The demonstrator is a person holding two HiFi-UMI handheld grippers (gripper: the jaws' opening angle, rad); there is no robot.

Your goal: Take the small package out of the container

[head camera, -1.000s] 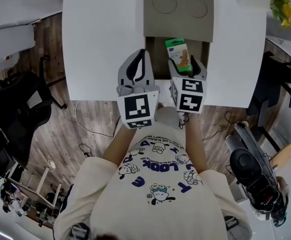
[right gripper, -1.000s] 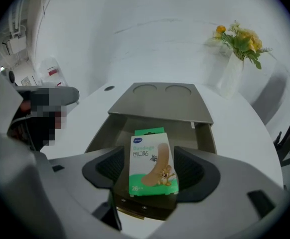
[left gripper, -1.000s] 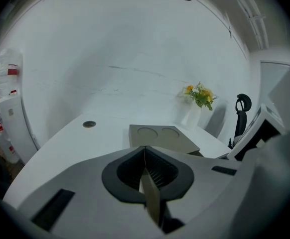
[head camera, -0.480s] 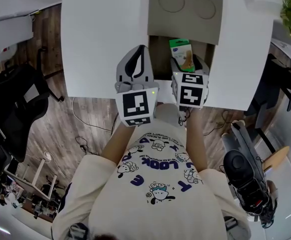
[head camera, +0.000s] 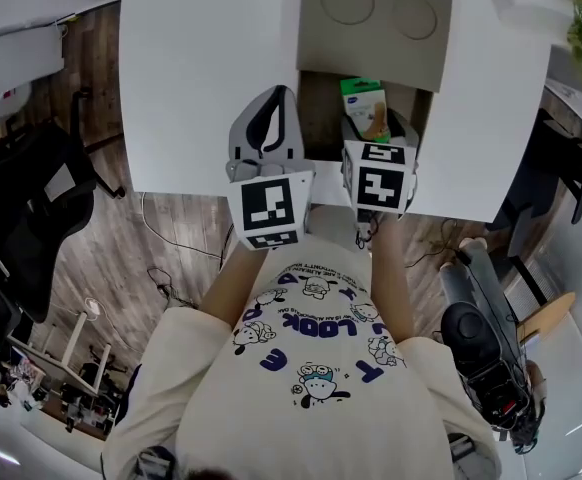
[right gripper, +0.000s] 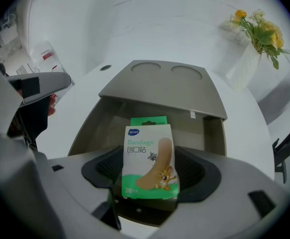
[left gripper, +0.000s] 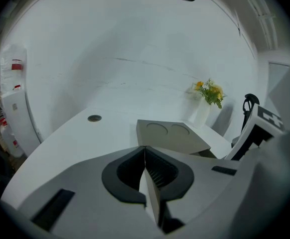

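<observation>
A grey-brown container stands on the white table, its lid with two round recesses pushed back over an open compartment. My right gripper is shut on a small green and white bandage package, held upright over the compartment's near end. My left gripper hangs just left of the container, shut with nothing in it.
A vase of yellow flowers stands at the table's far right. A round cable port sits in the tabletop at the far left. Dark chairs stand on the wooden floor beside the table.
The package stays in my right gripper over the container. Both grippers have shifted only slightly, and the head view has drifted a little.
</observation>
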